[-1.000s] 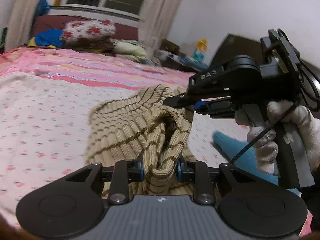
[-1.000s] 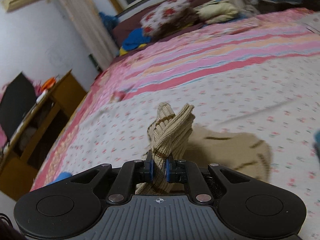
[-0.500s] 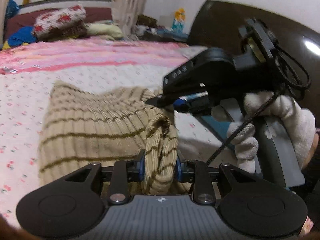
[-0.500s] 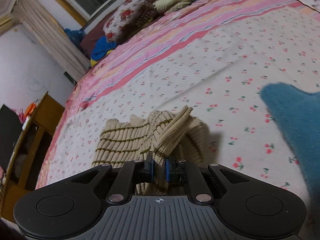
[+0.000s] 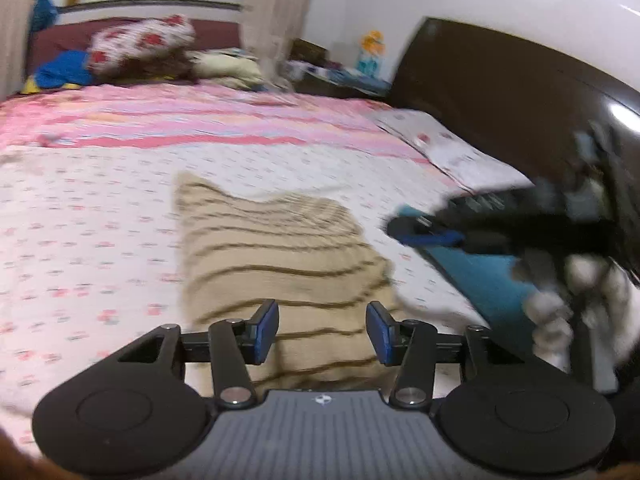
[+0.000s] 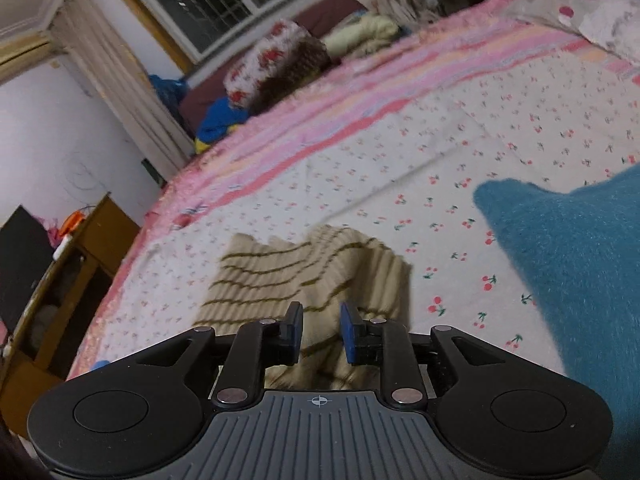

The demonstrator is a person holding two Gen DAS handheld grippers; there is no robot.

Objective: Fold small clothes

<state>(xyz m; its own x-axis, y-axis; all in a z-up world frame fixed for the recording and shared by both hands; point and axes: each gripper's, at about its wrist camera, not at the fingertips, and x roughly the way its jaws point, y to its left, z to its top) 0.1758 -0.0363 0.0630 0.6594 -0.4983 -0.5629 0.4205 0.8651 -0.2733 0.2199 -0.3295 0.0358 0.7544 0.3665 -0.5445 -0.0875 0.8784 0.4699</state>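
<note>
A beige ribbed garment with brown stripes [image 5: 276, 248] lies folded on the cherry-print bedsheet [image 5: 80, 224]. My left gripper [image 5: 322, 332] hovers over its near edge, jaws opening, pads clear of the cloth. In the right wrist view the same garment [image 6: 304, 272] lies below my right gripper [image 6: 320, 332], whose jaws are opening too; the knit shows in the gap but the pads do not press it. From the left wrist view the right gripper [image 5: 432, 236] is a blurred shape at the right, held by a white-gloved hand [image 5: 560, 308].
A teal fuzzy garment [image 6: 580, 280] lies on the sheet to the right of the beige one. A dark headboard [image 5: 520, 120] rises at the right, pillows [image 5: 136, 40] and bedding at the far end. A wooden cabinet [image 6: 60, 280] stands off the bed's left side.
Both grippers have let go of the beige garment, which now lies flat on the bed. The right gripper has swung down and away to the right.
</note>
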